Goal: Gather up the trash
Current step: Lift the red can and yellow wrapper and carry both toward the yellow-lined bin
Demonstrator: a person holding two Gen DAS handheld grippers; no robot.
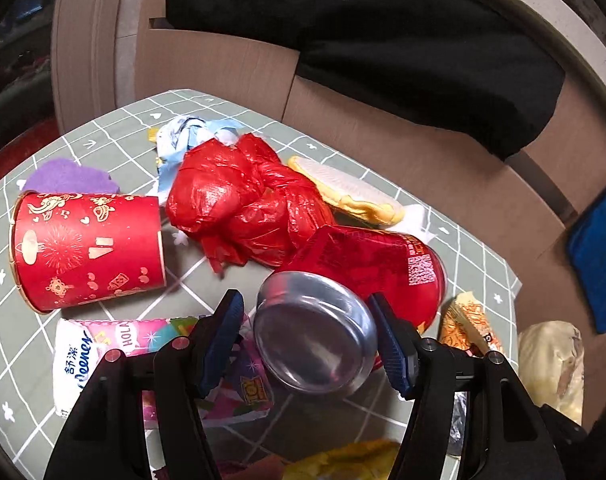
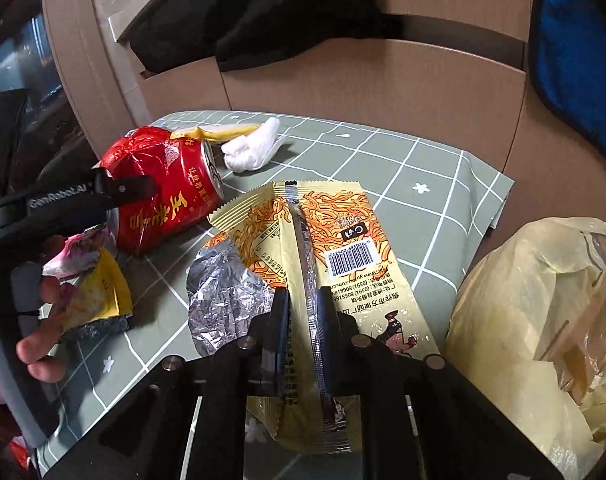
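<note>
Trash strewn across a green checked tabletop (image 2: 423, 168), gathered close for pickup. Right tool (image 2: 301, 312) nearly shut, clamped on the raised centre seam of a yellow noodle wrapper (image 2: 343, 232), a sensible hold since the flat packet offers no other edge; foil lining (image 2: 223, 296) spilling from its torn side. Just beside, at the tabletop's right edge, a pale plastic bag (image 2: 543, 320) gaping open, by the look of it the destination for the trash. Left tool (image 1: 307, 340) spread wide, blue pads flanking the silver base of a dented red can (image 1: 363, 264) lying on its side; right pad close against the rim, left pad clear, no squeeze yet. Behind the can, a knotted red plastic bag (image 1: 239, 208), a toppled red paper cup (image 1: 87, 248) and a tissue pack (image 1: 73, 364) awaiting collection.
</note>
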